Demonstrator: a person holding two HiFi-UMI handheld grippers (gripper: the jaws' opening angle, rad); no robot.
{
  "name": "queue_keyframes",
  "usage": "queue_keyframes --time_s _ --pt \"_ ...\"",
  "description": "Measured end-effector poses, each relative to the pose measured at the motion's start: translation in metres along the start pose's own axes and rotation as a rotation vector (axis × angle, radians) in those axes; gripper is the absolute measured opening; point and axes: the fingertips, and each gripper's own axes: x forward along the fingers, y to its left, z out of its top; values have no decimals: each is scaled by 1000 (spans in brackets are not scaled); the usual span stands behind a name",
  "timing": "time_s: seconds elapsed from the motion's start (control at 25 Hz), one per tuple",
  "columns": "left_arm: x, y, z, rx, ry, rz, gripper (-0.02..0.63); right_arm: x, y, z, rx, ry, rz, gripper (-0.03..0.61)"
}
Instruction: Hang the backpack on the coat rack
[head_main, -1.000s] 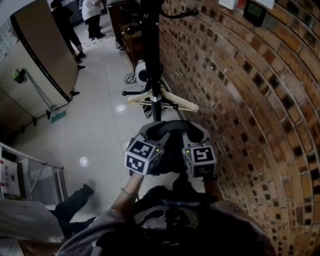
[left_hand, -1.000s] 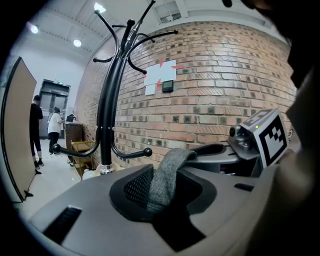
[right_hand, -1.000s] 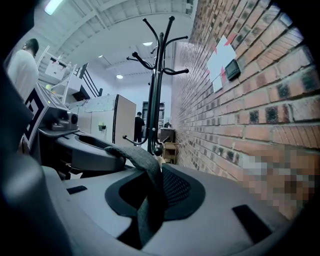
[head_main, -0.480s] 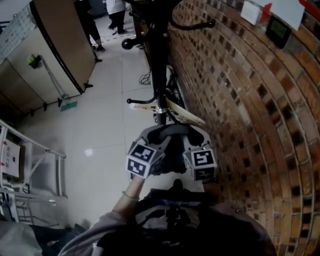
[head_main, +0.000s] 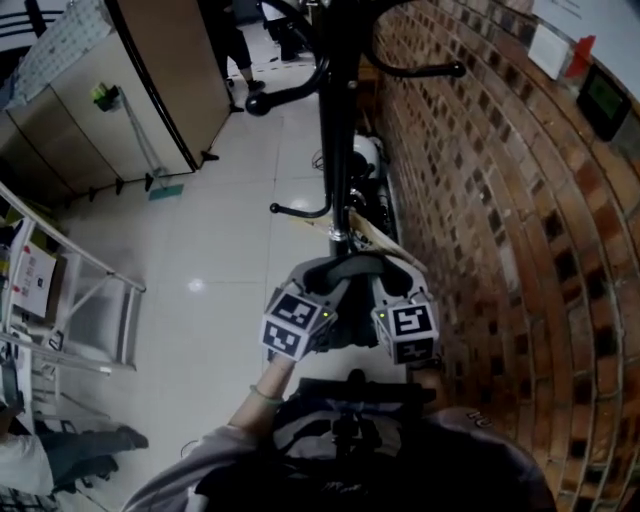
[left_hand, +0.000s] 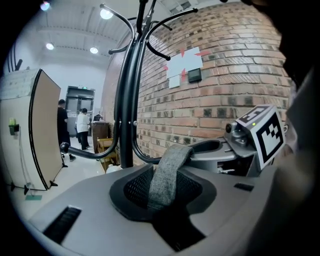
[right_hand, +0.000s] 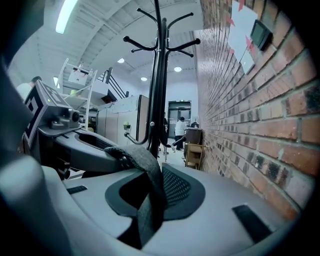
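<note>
- My left gripper (head_main: 320, 278) has its jaws drawn in tight on the grey strap (left_hand: 167, 167). The webbing leaves the pads up and to the right, toward my other gripper.
- My right gripper (head_main: 393, 278) is clamped on the same strap, which bends up and to the left out of its jaws.
- In the head view the two sit side by side just below centre, with the strap bridging them as a short arch. Its long axis lies left to right across the frame, and the bow of the arch points up the frame at the rack (head_main: 338, 140).
- The backpack (head_main: 345, 425) hangs from that strap at bottom centre, dark and close against my body. I can't tell how its body lies.
- The rack's black pole runs from just above the strap to the top edge, and a hook (head_main: 258, 103) curves off to the left.
- The strap is near the pole but apart from it, not yet on a hook.
- The brick wall (head_main: 500, 230) fills the right side, just beside the rack.
</note>
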Motion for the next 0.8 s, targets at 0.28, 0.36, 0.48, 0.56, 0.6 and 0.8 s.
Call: queue_keyframes --time_s 0.28,0.36,0.48,0.56,0.6,0.8 --pt "12 22 -11 -34 36 60 112 30 -3 -8 15 -7 49 71" --pt "14 27 -13 -37 40 75 112 34 1 -6 25 19 71 71" --pt "21 34 -16 -43 49 85 114 42 3 -1 46 48 89 71" --pt "25 36 -20 -45 56 82 114 47 2 -5 45 53 98 71" --pt "27 36 -21 -46 57 80 114 49 2 -6 47 52 101 71" --pt "35 38 -24 -48 52 58 115 58 -1 -13 6 45 85 74"
